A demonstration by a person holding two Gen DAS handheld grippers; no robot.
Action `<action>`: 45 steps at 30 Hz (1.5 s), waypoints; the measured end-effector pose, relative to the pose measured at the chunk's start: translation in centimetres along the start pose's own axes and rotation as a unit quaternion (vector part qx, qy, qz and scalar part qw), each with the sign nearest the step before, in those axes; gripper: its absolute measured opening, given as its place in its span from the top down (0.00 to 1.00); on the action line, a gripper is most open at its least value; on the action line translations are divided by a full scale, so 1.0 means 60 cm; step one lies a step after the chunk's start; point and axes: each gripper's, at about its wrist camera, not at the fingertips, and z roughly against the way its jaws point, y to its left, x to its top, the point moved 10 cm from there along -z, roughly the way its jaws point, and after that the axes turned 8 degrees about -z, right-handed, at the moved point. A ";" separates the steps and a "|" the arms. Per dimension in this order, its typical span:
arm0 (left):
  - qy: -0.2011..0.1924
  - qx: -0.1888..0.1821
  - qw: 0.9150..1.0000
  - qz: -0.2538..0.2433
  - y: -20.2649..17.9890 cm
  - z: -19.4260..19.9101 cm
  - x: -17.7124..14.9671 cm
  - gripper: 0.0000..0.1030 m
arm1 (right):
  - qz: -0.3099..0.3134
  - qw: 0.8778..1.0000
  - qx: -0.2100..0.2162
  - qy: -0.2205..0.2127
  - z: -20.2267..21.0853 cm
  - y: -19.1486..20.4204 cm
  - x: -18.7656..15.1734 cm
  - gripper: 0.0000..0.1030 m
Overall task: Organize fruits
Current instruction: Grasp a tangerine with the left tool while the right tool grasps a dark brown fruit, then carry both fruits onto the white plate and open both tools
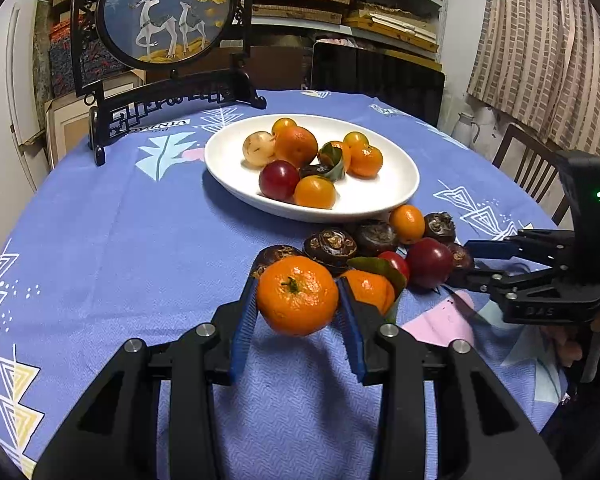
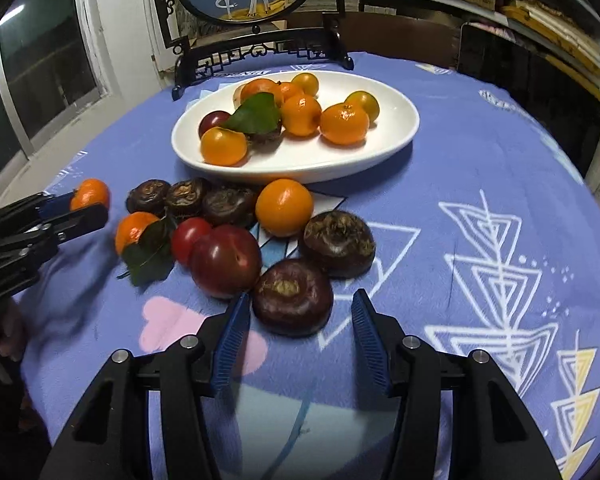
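My left gripper is shut on a mandarin and holds it above the blue tablecloth; it also shows in the right wrist view. A white oval plate holds several mandarins, kumquats, a plum and a leafy one. A pile of loose fruit lies in front of the plate: dark water chestnuts, red plums, a leafy mandarin. My right gripper is open, its jaws either side of a dark water chestnut on the cloth.
A black-framed round deer screen stands at the table's far left. A chair back and a dark panel stand beyond the table's far edge. Shelves of boxes line the wall behind.
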 end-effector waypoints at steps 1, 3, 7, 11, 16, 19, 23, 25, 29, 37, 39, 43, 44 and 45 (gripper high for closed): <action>0.000 0.000 1.000 0.001 0.000 0.000 -0.001 0.63 | 0.002 1.000 -0.002 0.000 -0.003 0.001 0.002 0.56; -0.001 0.000 1.000 0.001 0.000 0.001 -0.001 0.63 | 0.003 1.000 0.009 0.003 -0.005 0.007 0.001 0.61; -0.001 0.000 1.000 0.001 0.000 0.001 -0.001 0.63 | -0.002 1.000 0.018 -0.011 0.004 0.008 0.001 0.61; -0.002 0.001 1.000 0.001 0.000 0.002 -0.001 0.63 | -0.018 0.998 0.044 -0.029 0.023 0.005 -0.001 0.61; -0.001 0.002 1.000 0.002 0.000 0.003 -0.002 0.63 | -0.039 0.997 0.053 -0.034 0.034 -0.009 -0.004 0.61; 0.000 0.000 1.000 0.007 0.000 0.007 -0.004 0.63 | -0.041 0.997 0.056 -0.039 0.048 -0.009 -0.003 0.61; -0.001 -0.006 1.000 0.014 -0.009 0.013 -0.002 0.63 | -0.039 0.995 0.069 -0.052 0.079 -0.005 0.015 0.61; -0.003 -0.011 1.000 0.011 -0.020 0.016 0.006 0.63 | -0.043 0.994 0.079 -0.058 0.094 -0.007 0.026 0.61; -0.013 -0.018 1.000 -0.015 -0.053 0.019 0.048 0.63 | -0.048 0.993 0.081 -0.075 0.121 -0.022 0.069 0.61; 0.007 -0.034 0.998 -0.043 -0.102 -0.080 0.153 0.63 | -0.080 0.988 0.112 -0.076 0.093 -0.046 0.215 0.61; 0.016 -0.036 0.998 -0.040 -0.103 -0.113 0.169 0.63 | -0.088 0.987 0.117 -0.065 0.057 -0.043 0.250 0.61; 0.037 -0.037 0.998 -0.037 -0.096 -0.161 0.177 0.63 | -0.095 0.988 0.115 -0.041 -0.021 -0.036 0.290 0.61; 0.044 -0.040 0.998 -0.034 -0.095 -0.171 0.176 0.63 | -0.096 0.988 0.114 -0.033 -0.043 -0.034 0.296 0.61; 0.047 -0.043 0.997 -0.031 -0.095 -0.176 0.174 0.62 | -0.098 0.988 0.116 -0.030 -0.057 -0.031 0.299 0.60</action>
